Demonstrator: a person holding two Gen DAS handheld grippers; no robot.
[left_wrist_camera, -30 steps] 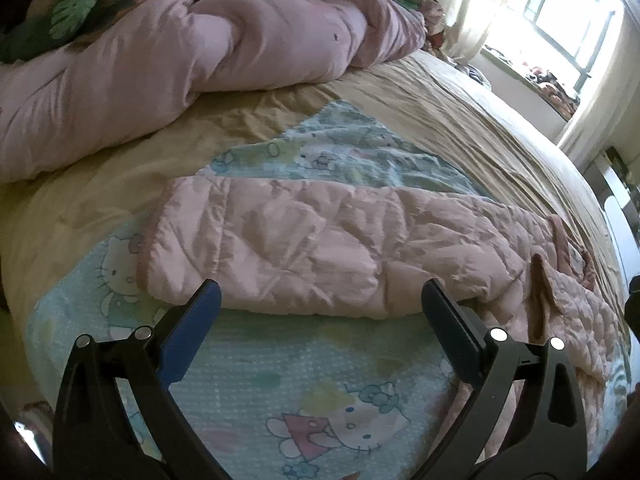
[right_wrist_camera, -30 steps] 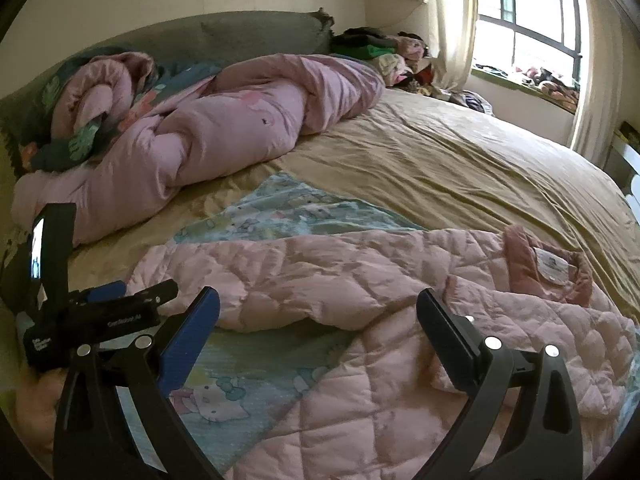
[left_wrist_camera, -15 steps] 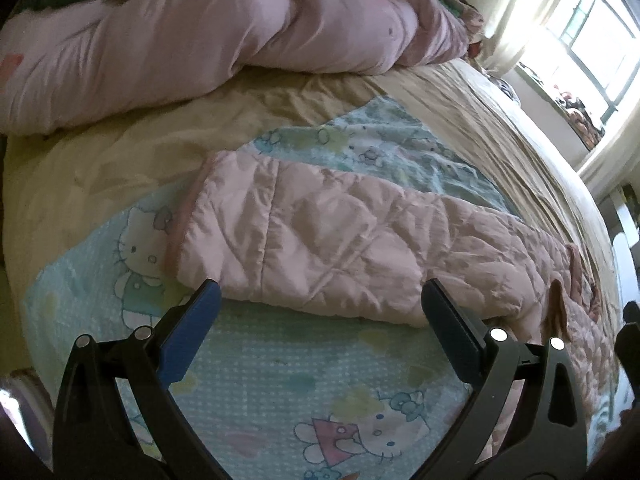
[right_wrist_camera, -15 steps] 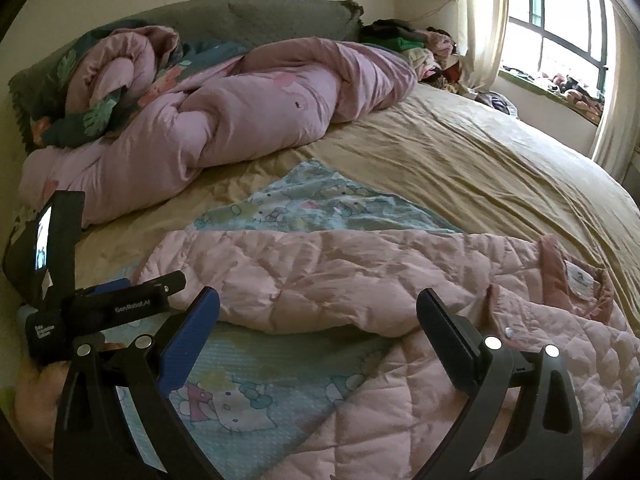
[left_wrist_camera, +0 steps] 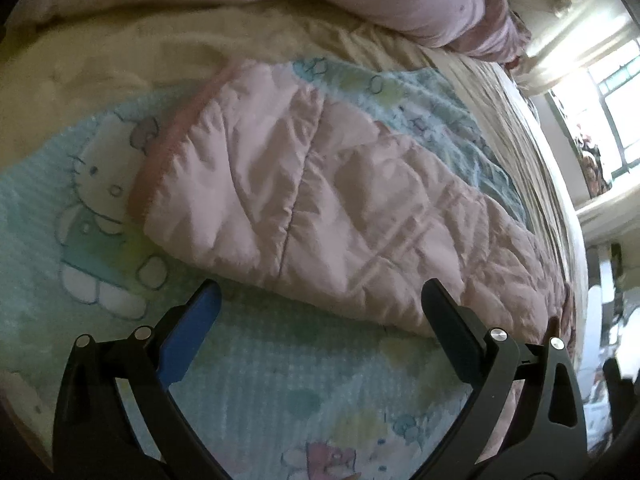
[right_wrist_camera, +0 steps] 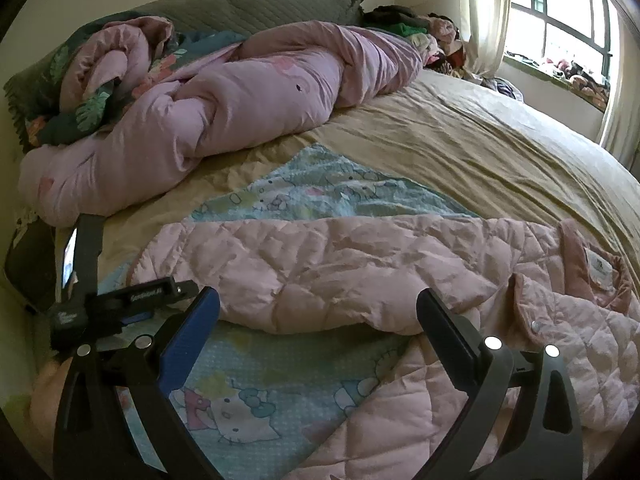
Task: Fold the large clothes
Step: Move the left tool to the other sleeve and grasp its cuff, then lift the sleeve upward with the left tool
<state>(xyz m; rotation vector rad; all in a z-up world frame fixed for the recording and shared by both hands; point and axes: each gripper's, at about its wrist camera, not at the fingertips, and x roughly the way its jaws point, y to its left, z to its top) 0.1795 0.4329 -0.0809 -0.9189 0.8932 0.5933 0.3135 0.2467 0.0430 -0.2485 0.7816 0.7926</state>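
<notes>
A pale pink quilted jacket (right_wrist_camera: 360, 268) lies spread on the bed, one sleeve (left_wrist_camera: 304, 208) stretched out to the left with its darker cuff (left_wrist_camera: 160, 156) at the end. Its collar with a white label (right_wrist_camera: 596, 264) sits at the right. My left gripper (left_wrist_camera: 320, 300) is open, close above the sleeve's near edge, holding nothing. My right gripper (right_wrist_camera: 318, 306) is open too, just short of the sleeve's near fold, above the jacket body (right_wrist_camera: 400, 408). The left gripper's body (right_wrist_camera: 120, 300) shows at the left of the right wrist view.
A light blue cartoon-cat blanket (right_wrist_camera: 256, 392) lies under the jacket on a tan sheet (right_wrist_camera: 480, 148). A rolled pink duvet (right_wrist_camera: 240, 100) and floral bedding (right_wrist_camera: 92, 92) fill the bed's head. Piled clothes (right_wrist_camera: 420, 28) and a window (right_wrist_camera: 560, 12) are at the back right.
The left gripper has moved in toward the sleeve's cuff end, which now looks much larger. The right gripper has crept forward slightly. Both stay open and the jacket has not moved.
</notes>
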